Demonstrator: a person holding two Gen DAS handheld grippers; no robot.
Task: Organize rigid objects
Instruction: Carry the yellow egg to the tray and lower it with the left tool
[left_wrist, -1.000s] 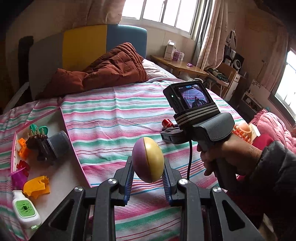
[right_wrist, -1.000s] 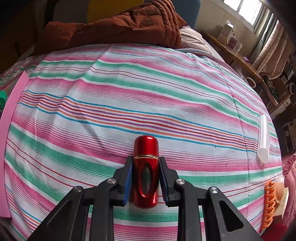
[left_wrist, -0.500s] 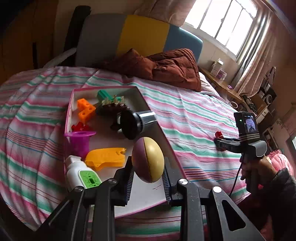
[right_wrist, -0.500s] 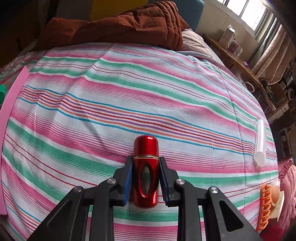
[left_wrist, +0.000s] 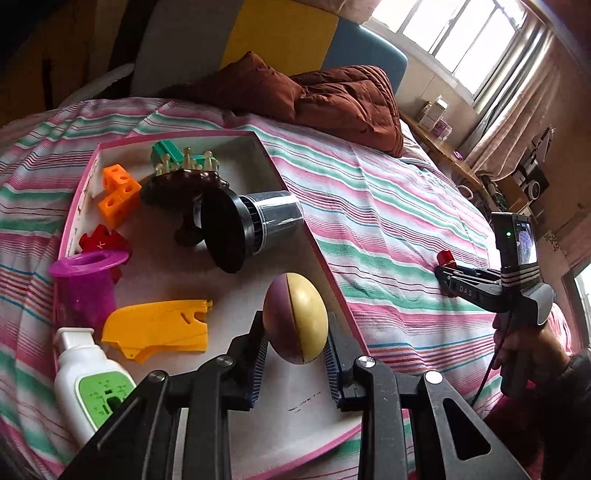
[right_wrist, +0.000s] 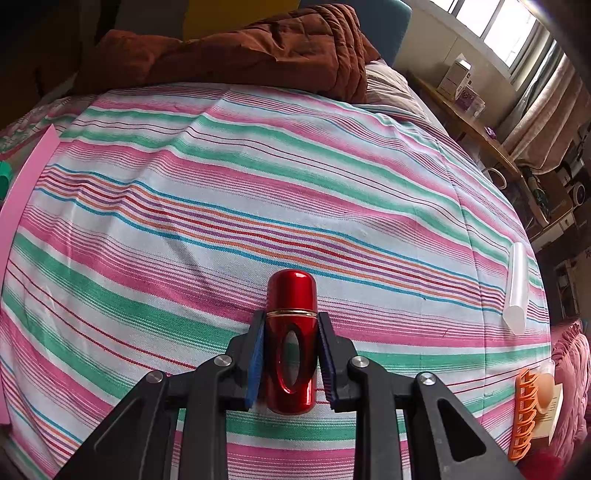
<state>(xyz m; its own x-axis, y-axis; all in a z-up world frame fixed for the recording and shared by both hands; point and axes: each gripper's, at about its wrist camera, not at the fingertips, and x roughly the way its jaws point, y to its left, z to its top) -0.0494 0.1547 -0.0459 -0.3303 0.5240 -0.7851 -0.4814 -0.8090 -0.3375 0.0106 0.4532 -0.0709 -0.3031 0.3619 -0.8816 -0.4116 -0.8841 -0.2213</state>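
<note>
While egg (left_wrist: 296, 318) is gripped by left gripper (left_wrist: 295, 354) jaws above near right of pink-rimmed box (left_wrist: 295, 218), roll-out over low wall is risked if released high. Red capsule (right_wrist: 291, 343) is clamped in right gripper (right_wrist: 291, 363) jaws above striped bed (right_wrist: 258, 206). Box near edge is hidden behind gripper; far clutter is indistinct.

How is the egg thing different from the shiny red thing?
The egg is rounded, half purple and half yellow, with a dull surface; the red tube is long, glossy and all red with a gold ring. The egg hangs over the pink tray; the tube is over the striped bedspread. A gripper holds each.
</note>
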